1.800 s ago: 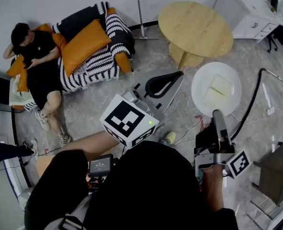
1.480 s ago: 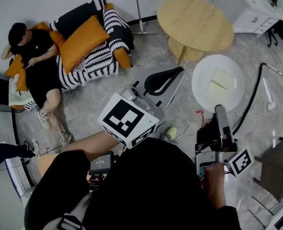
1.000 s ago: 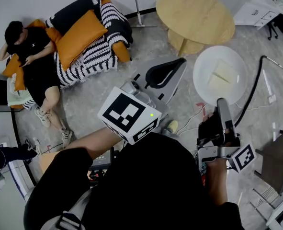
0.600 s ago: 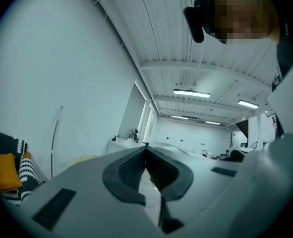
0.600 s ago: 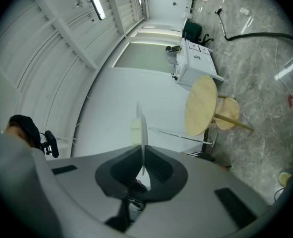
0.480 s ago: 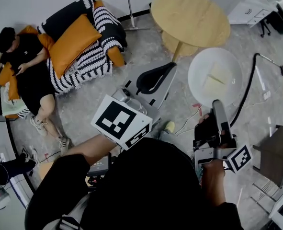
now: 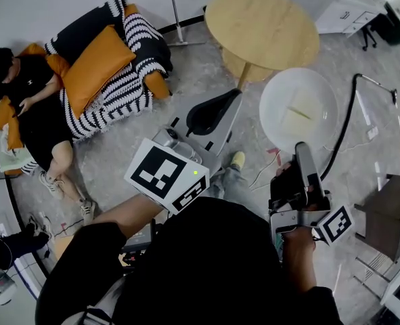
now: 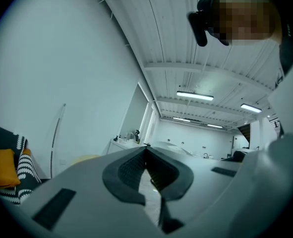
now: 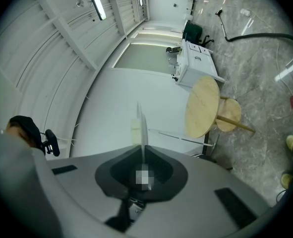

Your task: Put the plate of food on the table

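I have the round white plate [image 7: 318, 90] face up in the air above the floor [image 7: 118, 158], its near rim pinched between the closed jaws of the right gripper [image 7: 296, 147]. Two flat, pale yellow pieces of food [image 7: 298, 114] lie side by side near its middle. In the right gripper view I see the plate edge-on as a thin line. The round light-wood table [image 7: 262, 26] stands just beyond the plate, which is not on it.

There are 2 grippers, the left gripper [image 7: 212, 111] and the right gripper [image 7: 300, 152], and 2 marker cubes [image 7: 166, 175]. 1 plate [image 7: 275, 95] carries 2 pale slices of food [image 7: 296, 112]. The room has 1 round wooden table [image 7: 262, 26], 1 sofa [image 7: 91, 29] and 1 person [image 7: 30, 107] lying on it.
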`<state>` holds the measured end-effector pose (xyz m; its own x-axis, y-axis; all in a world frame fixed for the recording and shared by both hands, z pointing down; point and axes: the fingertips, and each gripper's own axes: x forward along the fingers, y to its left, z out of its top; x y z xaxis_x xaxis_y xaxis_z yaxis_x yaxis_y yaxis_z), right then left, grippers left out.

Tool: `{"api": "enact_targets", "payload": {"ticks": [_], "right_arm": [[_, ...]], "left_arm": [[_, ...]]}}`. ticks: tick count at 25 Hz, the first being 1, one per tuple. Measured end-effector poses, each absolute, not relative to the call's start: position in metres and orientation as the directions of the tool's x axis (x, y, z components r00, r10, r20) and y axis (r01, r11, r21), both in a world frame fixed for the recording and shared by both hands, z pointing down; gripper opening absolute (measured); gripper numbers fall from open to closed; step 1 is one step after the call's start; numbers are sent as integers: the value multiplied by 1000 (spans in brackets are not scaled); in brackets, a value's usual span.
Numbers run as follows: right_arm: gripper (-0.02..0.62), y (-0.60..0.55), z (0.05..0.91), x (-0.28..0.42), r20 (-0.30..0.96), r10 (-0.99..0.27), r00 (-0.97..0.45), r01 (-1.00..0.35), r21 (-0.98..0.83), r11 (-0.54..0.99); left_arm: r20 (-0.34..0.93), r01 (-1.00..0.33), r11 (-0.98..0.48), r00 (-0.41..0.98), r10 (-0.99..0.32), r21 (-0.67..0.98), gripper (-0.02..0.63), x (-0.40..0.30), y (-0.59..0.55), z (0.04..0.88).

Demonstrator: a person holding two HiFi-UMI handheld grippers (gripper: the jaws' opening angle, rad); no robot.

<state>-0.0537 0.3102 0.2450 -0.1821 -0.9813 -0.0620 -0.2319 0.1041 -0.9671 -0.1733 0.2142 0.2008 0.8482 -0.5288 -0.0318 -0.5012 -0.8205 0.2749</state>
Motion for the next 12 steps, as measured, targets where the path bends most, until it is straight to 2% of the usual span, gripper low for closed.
{"api": "enact_targets", "payload": {"ticks": [12], "right_arm": [[21, 296, 249, -31, -83, -977, -194, -230, -965, 127]], "left_arm": [[-29, -525, -811, 835, -550, 260, 5, -152, 201, 198]]}}
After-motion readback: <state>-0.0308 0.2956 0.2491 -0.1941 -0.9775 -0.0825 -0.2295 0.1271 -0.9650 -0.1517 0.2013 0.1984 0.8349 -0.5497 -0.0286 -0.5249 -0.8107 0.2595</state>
